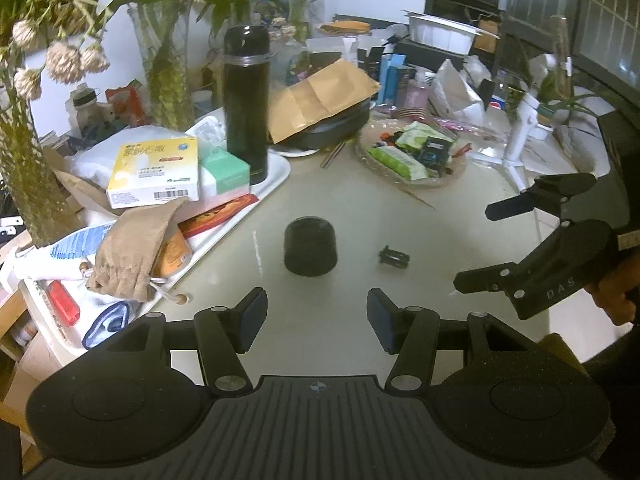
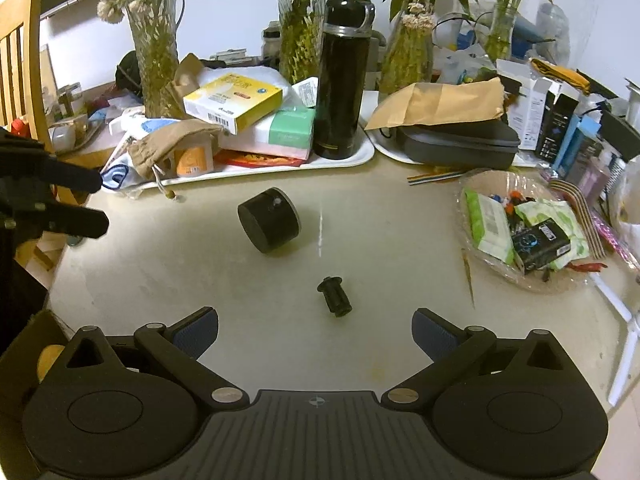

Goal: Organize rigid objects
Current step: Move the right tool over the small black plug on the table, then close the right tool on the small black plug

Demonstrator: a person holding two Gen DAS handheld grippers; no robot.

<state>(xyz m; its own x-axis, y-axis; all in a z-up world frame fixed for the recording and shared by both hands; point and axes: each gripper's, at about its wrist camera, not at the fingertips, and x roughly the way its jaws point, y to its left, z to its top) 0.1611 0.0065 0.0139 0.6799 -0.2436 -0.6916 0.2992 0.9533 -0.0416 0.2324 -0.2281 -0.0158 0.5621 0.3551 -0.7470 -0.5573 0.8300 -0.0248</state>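
A squat black cylinder point(image 1: 310, 246) lies on its side on the pale table, just ahead of my left gripper point(image 1: 317, 320), which is open and empty. It also shows in the right wrist view point(image 2: 269, 225), ahead and to the left. A small black flanged plug point(image 2: 335, 296) lies on the table just in front of my right gripper point(image 2: 315, 334), which is open and empty. The plug also shows in the left wrist view point(image 1: 394, 257). The right gripper point(image 1: 476, 246) shows open at the right edge there; the left gripper point(image 2: 98, 202) at the left edge of the right view.
A white tray point(image 2: 256, 170) at the back holds a tall black flask point(image 2: 342, 76), a yellow box point(image 2: 234, 102), tissue packs and a tan pouch point(image 2: 168, 148). A grey case point(image 2: 456, 142) under a brown envelope and a glass dish point(image 2: 476, 250) of packets stand right. Vases line the back.
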